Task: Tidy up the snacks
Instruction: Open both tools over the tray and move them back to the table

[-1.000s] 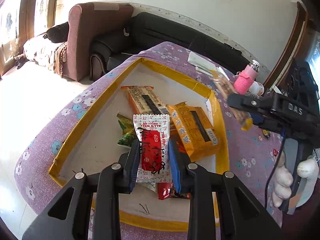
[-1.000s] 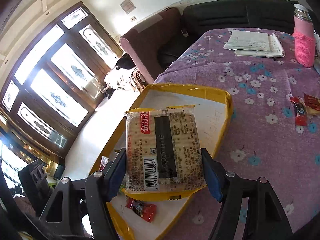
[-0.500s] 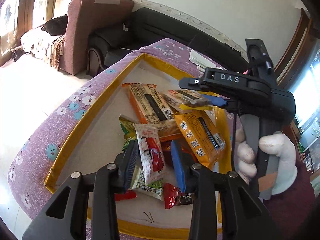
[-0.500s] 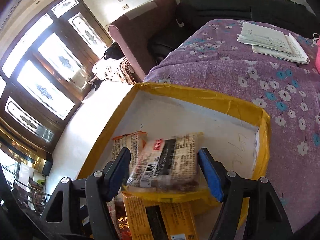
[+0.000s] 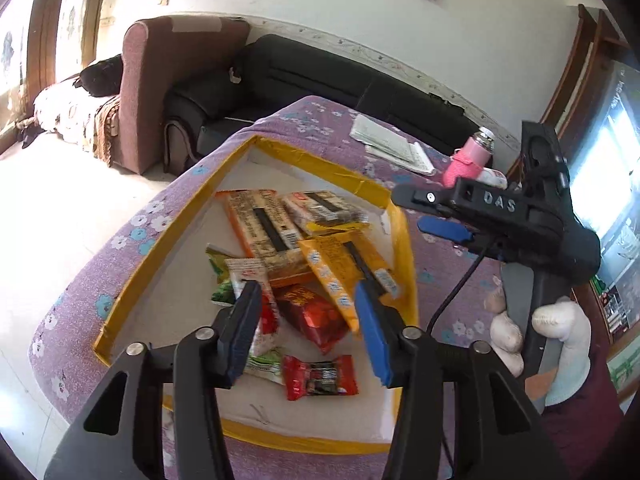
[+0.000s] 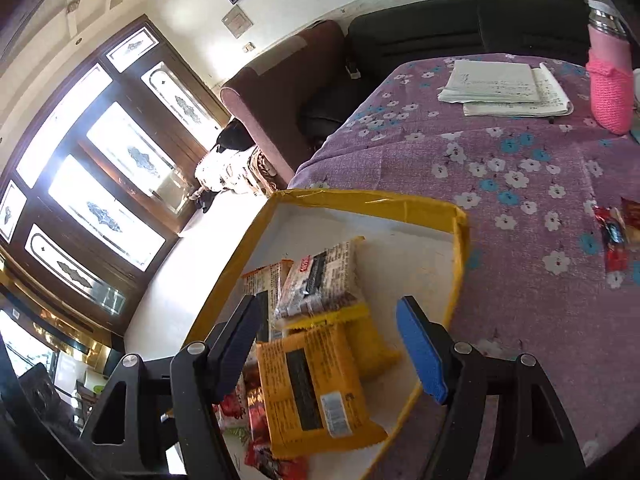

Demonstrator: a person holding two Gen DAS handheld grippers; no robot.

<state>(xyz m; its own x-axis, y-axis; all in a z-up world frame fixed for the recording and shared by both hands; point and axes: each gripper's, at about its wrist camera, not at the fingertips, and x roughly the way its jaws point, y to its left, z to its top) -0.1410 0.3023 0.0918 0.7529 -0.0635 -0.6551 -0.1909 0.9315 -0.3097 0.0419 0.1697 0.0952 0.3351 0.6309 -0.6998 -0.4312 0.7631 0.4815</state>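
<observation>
A shallow box with a yellow-taped rim sits on the purple flowered tablecloth. It holds several snack packs: a cracker pack, orange packs, a white and red packet, a red pack and a small red candy. My left gripper is open and empty above the box's near half. My right gripper is open and empty above the box; it also shows in the left wrist view, at the box's right side.
Small red candies lie loose on the cloth to the right. Papers and a pink bottle stand at the far side. A sofa and armchair are beyond the table's edge.
My right gripper opened and let the cracker pack drop into the box, then drew back. My left gripper let go of the white and red packet, opened wide and rose.
</observation>
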